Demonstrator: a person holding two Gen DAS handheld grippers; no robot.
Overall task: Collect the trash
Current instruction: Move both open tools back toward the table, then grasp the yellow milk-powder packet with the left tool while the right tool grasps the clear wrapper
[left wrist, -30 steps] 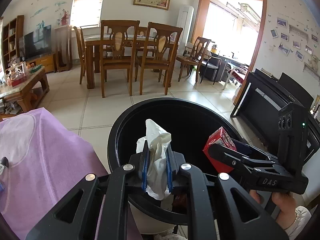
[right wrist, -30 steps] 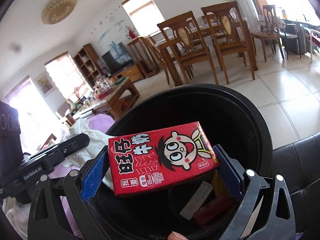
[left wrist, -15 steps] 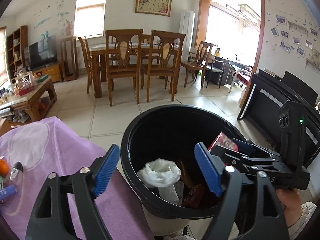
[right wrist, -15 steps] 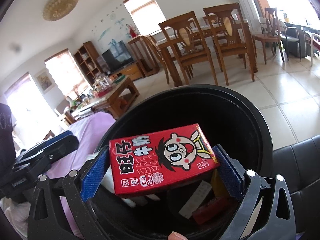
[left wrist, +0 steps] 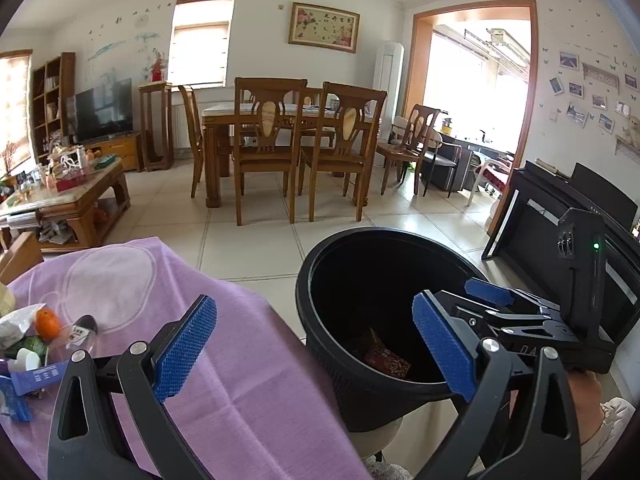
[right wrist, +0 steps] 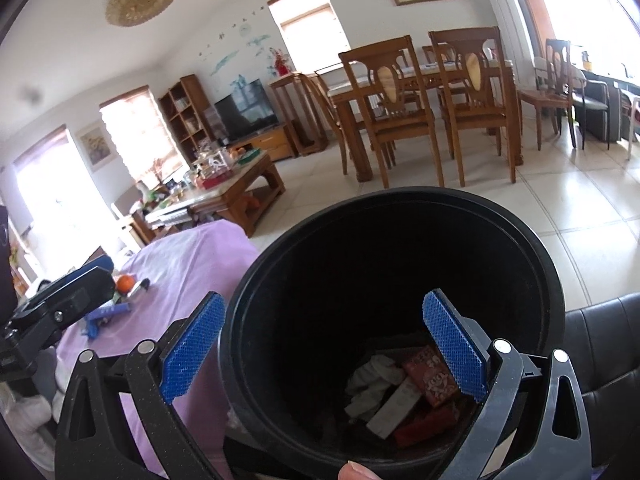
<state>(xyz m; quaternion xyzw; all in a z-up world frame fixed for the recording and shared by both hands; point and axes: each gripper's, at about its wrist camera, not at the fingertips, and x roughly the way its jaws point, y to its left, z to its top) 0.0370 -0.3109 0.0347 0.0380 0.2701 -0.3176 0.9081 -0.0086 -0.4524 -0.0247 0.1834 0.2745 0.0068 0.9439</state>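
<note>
Showing black plastic arms on left claw [left wrist: 314,350] and right claw [right wrist: 324,350], wearing blue knurled pads [left wrist: 185,348], silver screws; glowing green lamp at three o'clock; cream cuff [left wrist: 612,416] peeking at five o'clock.

Bin [right wrist: 400,216] right of table [left wrist: 248,360]; carton [right wrist: 430,374], tissue [right wrist: 374,380] in bin.
</note>
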